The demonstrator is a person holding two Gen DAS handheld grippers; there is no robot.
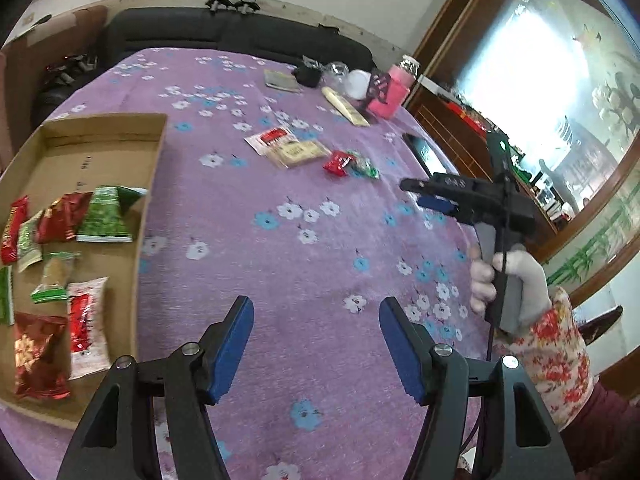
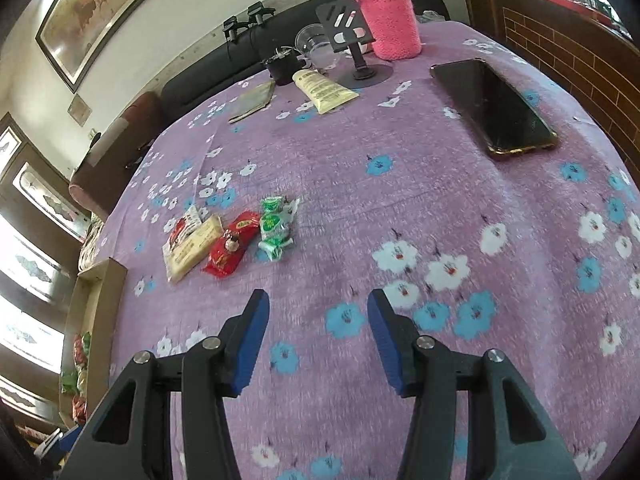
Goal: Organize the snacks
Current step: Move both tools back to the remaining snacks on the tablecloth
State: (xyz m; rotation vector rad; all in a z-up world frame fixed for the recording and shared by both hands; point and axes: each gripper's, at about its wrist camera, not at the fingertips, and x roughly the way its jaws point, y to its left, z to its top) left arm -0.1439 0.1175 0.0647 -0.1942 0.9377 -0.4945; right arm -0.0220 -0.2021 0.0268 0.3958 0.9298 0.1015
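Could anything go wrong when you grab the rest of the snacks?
Maybe. The red packet, the green candies and the beige packet lie bunched together, so the right tongs might pinch two or knock one away. The cardboard box is already crowded, so packets could pile up.

Count from both wrist views:
- We saw one cardboard box point(image 1: 156, 168).
- Inside it we counted eight snack packets: three red foil packets point(image 1: 38, 356), three green packets point(image 1: 108, 216) (one cut off at the edge), one green-and-tan packet point(image 1: 56, 276) and one red-and-white packet point(image 1: 86, 324).
- Loose on the tablecloth we counted three more: one red-and-white sachet point(image 2: 184, 228), one cream packet point(image 2: 194, 250) and one red packet point(image 2: 232, 250).
- Green wrapped candies point(image 2: 274, 224): we made it about three; they overlapped, so the number was uncertain.
- We counted one each of phone point(image 2: 494, 108), pink-sleeved bottle point(image 2: 390, 20), cream tube point(image 2: 326, 90), clear cup point(image 2: 314, 46), phone stand point(image 2: 348, 26) and flat pouch point(image 2: 252, 102).
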